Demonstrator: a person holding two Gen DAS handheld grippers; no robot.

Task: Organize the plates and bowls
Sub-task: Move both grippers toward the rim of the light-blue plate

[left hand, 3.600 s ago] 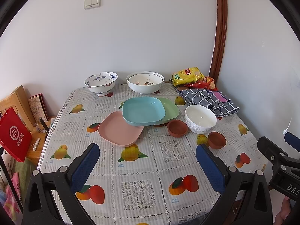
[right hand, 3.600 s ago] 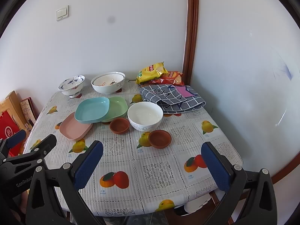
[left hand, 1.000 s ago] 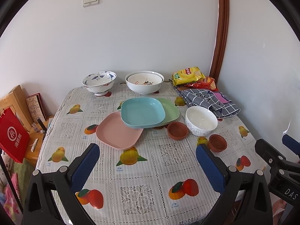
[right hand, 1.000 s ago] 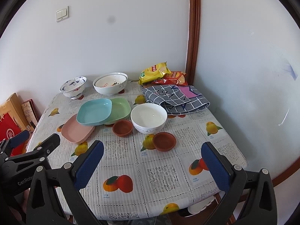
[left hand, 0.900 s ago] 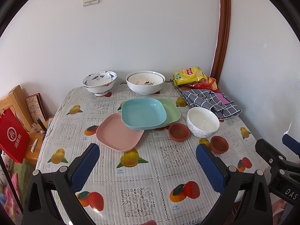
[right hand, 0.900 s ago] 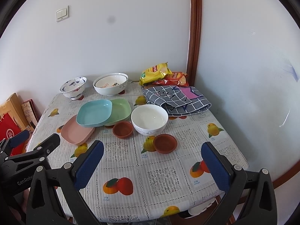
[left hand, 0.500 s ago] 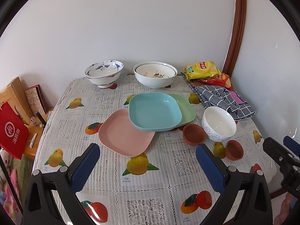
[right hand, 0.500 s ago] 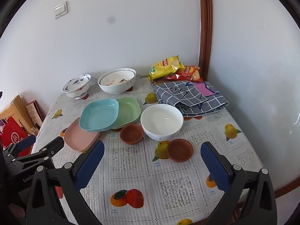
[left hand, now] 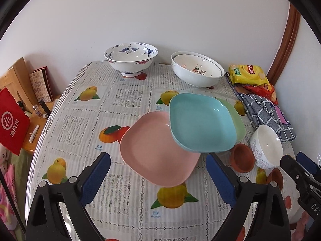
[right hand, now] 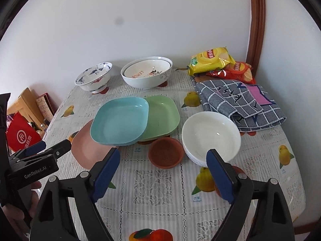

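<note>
Three square plates overlap mid-table: a pink plate (left hand: 158,150) lowest, a blue plate (left hand: 200,122) resting on it and on a green plate (left hand: 236,120). A white bowl (right hand: 210,134) and two small brown dishes (right hand: 166,154) (left hand: 276,177) sit to their right. A blue-patterned bowl (left hand: 130,58) and two nested white bowls (left hand: 196,70) stand at the back. My left gripper (left hand: 158,178) is open and empty, just in front of the pink plate. My right gripper (right hand: 163,174) is open and empty, in front of the nearer brown dish.
A checked cloth (right hand: 240,102) and snack bags (right hand: 212,60) lie at the back right by a wooden door frame (right hand: 256,20). A fruit-print cloth covers the table (right hand: 152,200). A side table with a red bag (left hand: 12,122) stands left of it.
Both grippers have moved forward and lower toward the dishes. The plates and bowls have not moved. Both grippers stay open.
</note>
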